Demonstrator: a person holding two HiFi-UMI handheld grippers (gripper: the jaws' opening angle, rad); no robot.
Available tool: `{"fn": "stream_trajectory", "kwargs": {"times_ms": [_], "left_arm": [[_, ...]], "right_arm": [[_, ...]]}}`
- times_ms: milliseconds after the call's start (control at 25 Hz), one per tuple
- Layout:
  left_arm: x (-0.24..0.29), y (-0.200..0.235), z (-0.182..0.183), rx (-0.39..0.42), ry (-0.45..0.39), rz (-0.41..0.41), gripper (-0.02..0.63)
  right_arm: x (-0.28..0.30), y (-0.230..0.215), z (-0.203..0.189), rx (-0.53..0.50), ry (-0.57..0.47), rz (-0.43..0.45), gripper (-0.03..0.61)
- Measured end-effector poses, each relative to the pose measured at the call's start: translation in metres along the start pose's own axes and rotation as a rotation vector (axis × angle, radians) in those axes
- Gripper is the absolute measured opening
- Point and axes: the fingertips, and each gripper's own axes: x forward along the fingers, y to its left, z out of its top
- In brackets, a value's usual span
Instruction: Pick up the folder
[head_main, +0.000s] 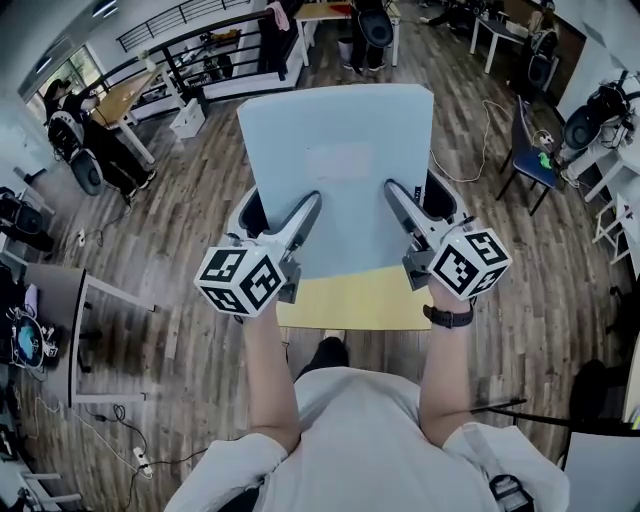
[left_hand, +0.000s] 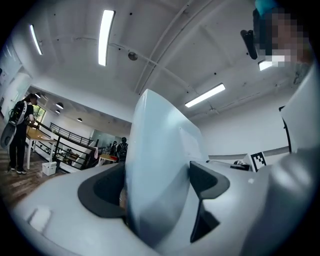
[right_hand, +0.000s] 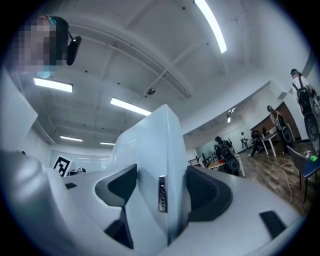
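Your left gripper has its jaws pinched on the near edge of the pale blue folder, one finger over the sheet's face and one behind it. In the left gripper view the folder fills the gap between the dark pads and rises out past the fingertips. Your right gripper is clamped on the same near edge, further to your right. In its view the folder stands edge-on between the jaws, with a small metal fitting on that edge between the pads. Below both grippers, nearer you, lies a yellow table.
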Motion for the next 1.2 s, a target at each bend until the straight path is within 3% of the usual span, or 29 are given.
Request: {"fn": "stream_trajectory", "kwargs": {"times_ms": [280,800,1200], "left_arm": [[-0.028,-0.011,-0.003,-0.017,-0.012,0.008,0.417],[-0.07,-0.023,-0.014,-0.042,0.0,0.029,0.417],[-0.08,0.014,-0.011,-0.054,0.02,-0.003,0.417]], "right_arm": [[-0.021,0.023,0.0,-0.021,-0.022,0.004,0.305],[-0.047,0.055,-0.01,-0.011,0.028,0.009,0.307],[-0.02,0.075,-0.024,-0.011,0.042,-0.026,0.307]]}}
